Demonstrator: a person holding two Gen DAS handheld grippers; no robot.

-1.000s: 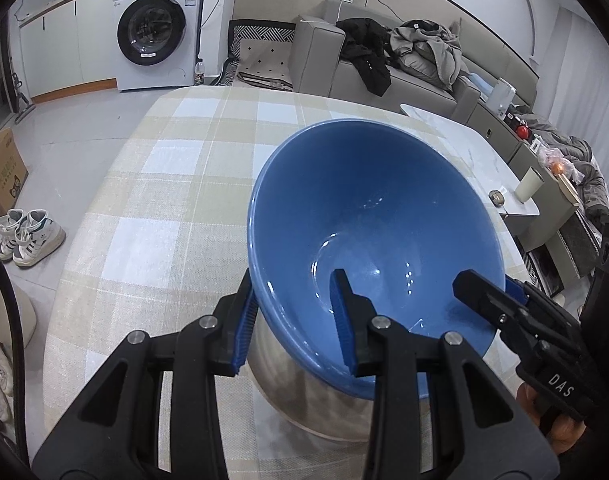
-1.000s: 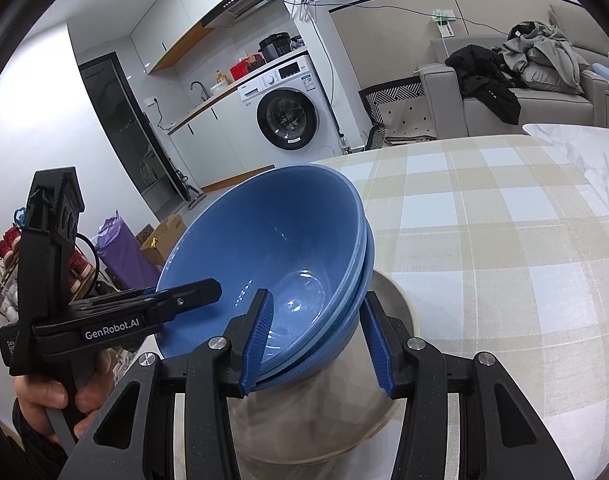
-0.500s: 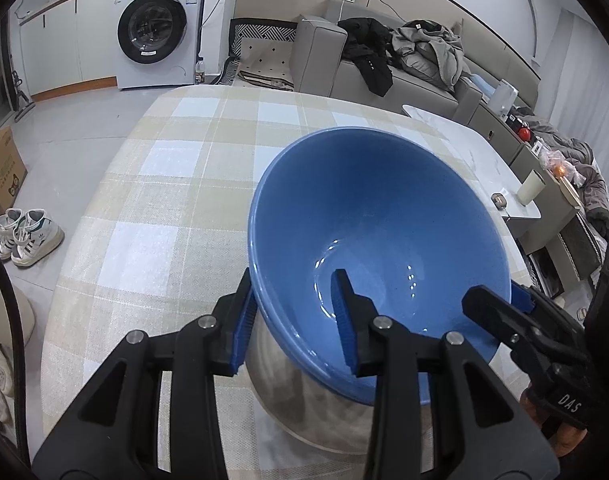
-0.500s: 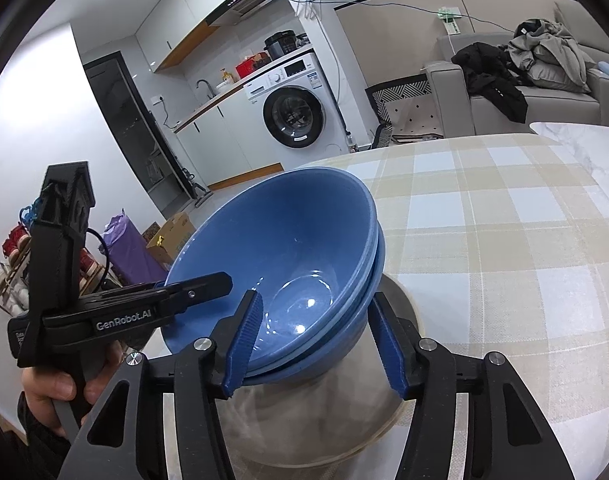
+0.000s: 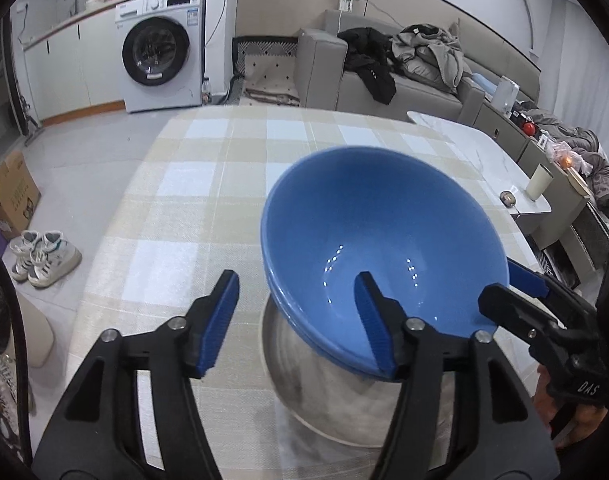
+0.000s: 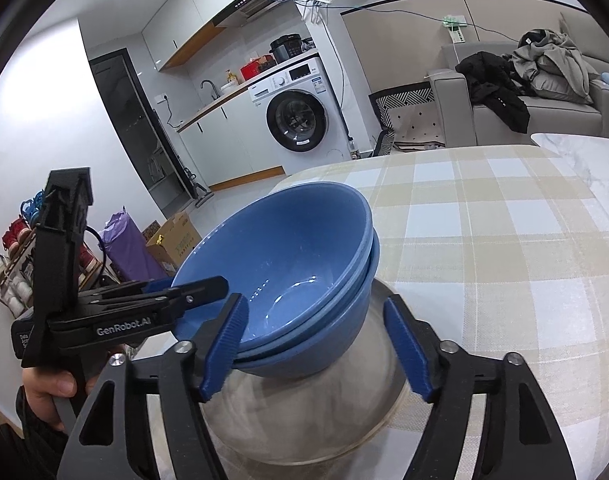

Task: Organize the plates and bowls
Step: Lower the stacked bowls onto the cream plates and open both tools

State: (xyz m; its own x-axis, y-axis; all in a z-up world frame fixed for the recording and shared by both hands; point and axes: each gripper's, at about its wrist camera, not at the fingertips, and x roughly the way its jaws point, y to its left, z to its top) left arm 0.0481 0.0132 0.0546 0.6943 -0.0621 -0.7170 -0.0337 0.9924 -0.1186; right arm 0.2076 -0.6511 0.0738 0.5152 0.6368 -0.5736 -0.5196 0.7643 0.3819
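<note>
Two nested blue bowls (image 5: 384,232) (image 6: 288,248) sit on a grey plate (image 5: 324,400) (image 6: 304,420) on the checked tablecloth. My left gripper (image 5: 296,282) straddles the near rim, one finger inside the top bowl and one outside. Its jaws are opening and the pads stand off the rim. My right gripper (image 6: 314,304) straddles the stack's other side with both rims between its jaws. These are opening too, and the right pad is well away from the bowls. Each gripper also shows in the other's view: right gripper (image 5: 512,288), left gripper (image 6: 192,286).
The table (image 5: 208,184) spreads out beyond the stack. A marble side table (image 5: 484,160) with a cup (image 5: 538,182) adjoins it at right. Behind are a sofa (image 5: 384,76) with clothes and a washing machine (image 5: 160,60). Shoes (image 5: 44,256) and a cardboard box (image 5: 12,192) lie on the floor.
Both grippers' jaws have spread off the bowl rims. The blue bowls have sunk a little and now rest on the grey plate.
</note>
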